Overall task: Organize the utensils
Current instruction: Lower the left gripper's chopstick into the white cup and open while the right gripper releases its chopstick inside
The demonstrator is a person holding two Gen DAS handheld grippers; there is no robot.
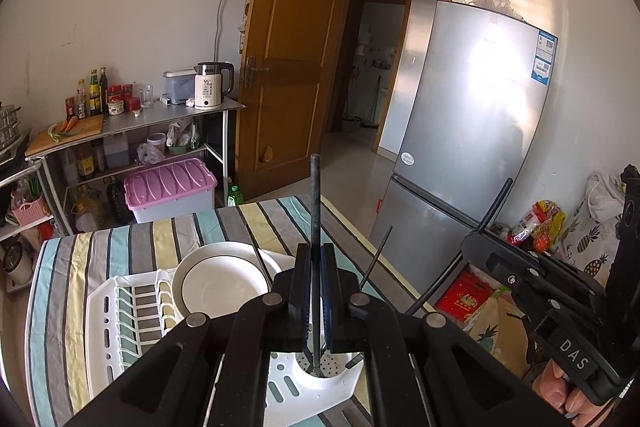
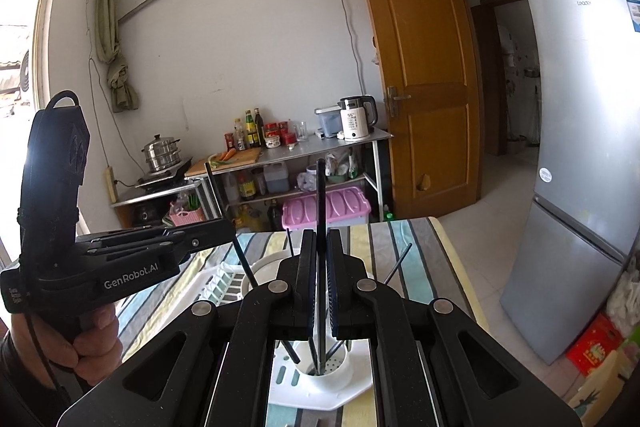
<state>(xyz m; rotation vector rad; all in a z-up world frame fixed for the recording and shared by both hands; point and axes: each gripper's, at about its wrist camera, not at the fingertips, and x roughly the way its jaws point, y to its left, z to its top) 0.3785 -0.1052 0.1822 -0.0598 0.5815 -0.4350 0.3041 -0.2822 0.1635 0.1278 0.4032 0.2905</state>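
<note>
My left gripper [image 1: 316, 251] is shut on an upright black chopstick [image 1: 315, 195] whose lower end reaches into the white perforated utensil cup [image 1: 320, 377] of the dish rack [image 1: 120, 307]. In the right wrist view my right gripper [image 2: 320, 239] is shut on another black chopstick [image 2: 320, 195], its tip down in the same cup [image 2: 332, 373]. Each gripper shows in the other's view: the right one [image 1: 472, 243] at the right, the left one [image 2: 226, 227] at the left, each with its stick. Loose chopsticks [image 1: 376, 255] [image 2: 396, 263] lean out of the cup.
A white plate with a dark rim [image 1: 220, 279] stands in the rack on the striped tablecloth [image 1: 140, 239]. A silver fridge [image 1: 472, 115] stands to the right, and a metal shelf with a kettle [image 1: 210, 85] and bottles behind. A hand [image 2: 88, 343] grips the left tool.
</note>
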